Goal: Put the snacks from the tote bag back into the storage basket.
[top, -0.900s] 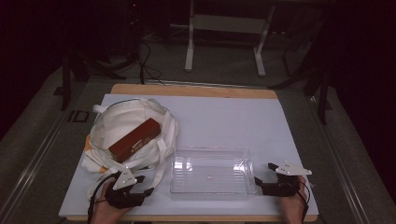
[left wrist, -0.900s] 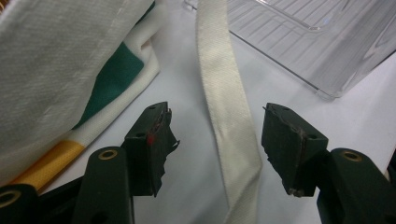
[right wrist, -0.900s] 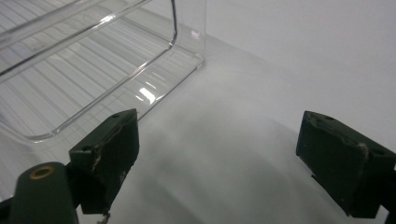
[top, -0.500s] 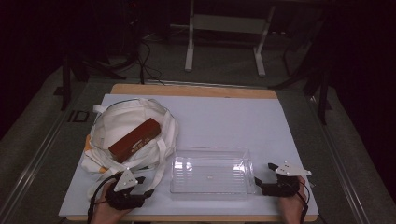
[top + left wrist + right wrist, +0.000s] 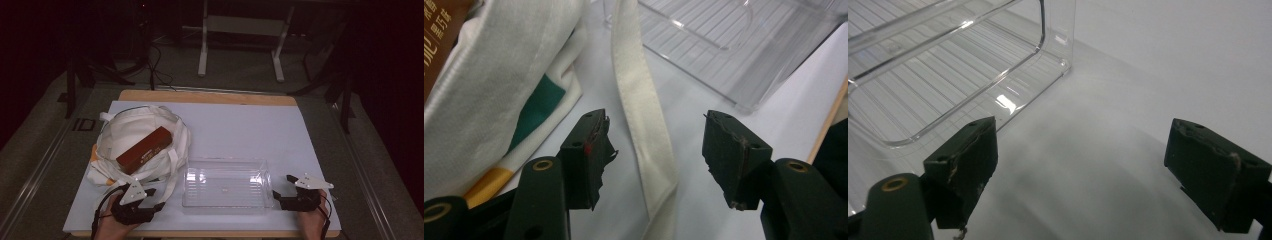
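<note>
A white cloth bag (image 5: pixel 131 132) lies at the left of the white mat, and a long brown box (image 5: pixel 145 150) rests on top of it. A clear plastic tray (image 5: pixel 225 161) stands empty at the front middle. My left gripper (image 5: pixel 154 199) sits at the front left, just below the bag, with its jaws open. In the left gripper view a white bag strap (image 5: pixel 644 125) runs along the mat between the jaws of the left gripper (image 5: pixel 654 145), untouched by the pads. My right gripper (image 5: pixel 281 190) rests open beside the tray's right end. Nothing lies between the jaws of the right gripper (image 5: pixel 1078 165).
The white mat (image 5: pixel 240 130) covers a wooden table (image 5: pixel 200 96), with bare mat behind the tray and to the right. Dark floor, cables and a metal stand's legs (image 5: pixel 240 45) lie beyond the far edge. The tray's corner (image 5: pixel 1058 55) is just ahead of the right jaws.
</note>
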A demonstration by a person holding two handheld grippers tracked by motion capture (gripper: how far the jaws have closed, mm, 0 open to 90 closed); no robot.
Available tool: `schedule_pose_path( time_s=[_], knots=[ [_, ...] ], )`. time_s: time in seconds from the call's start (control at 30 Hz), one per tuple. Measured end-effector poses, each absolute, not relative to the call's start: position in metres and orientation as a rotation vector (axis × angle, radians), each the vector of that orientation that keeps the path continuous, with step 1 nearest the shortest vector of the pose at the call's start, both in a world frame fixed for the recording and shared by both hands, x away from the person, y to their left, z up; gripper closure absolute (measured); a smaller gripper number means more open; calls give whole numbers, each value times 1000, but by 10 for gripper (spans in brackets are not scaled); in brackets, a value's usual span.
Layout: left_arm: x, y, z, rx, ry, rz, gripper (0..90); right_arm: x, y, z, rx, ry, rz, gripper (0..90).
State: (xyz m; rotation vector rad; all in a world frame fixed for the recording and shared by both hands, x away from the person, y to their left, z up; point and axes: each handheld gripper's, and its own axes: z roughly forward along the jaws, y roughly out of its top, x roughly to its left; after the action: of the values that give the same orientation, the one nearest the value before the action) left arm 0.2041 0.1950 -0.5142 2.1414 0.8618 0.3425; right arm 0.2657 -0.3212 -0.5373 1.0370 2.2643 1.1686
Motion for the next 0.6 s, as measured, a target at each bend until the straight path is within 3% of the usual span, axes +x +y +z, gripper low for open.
schedule_pose_path(
  time_s=[0.6],
  knots=[
    [203, 195, -490, 2210, 788, 373, 461, 265, -321, -537, 1025, 2267, 1170, 138]
  ],
)
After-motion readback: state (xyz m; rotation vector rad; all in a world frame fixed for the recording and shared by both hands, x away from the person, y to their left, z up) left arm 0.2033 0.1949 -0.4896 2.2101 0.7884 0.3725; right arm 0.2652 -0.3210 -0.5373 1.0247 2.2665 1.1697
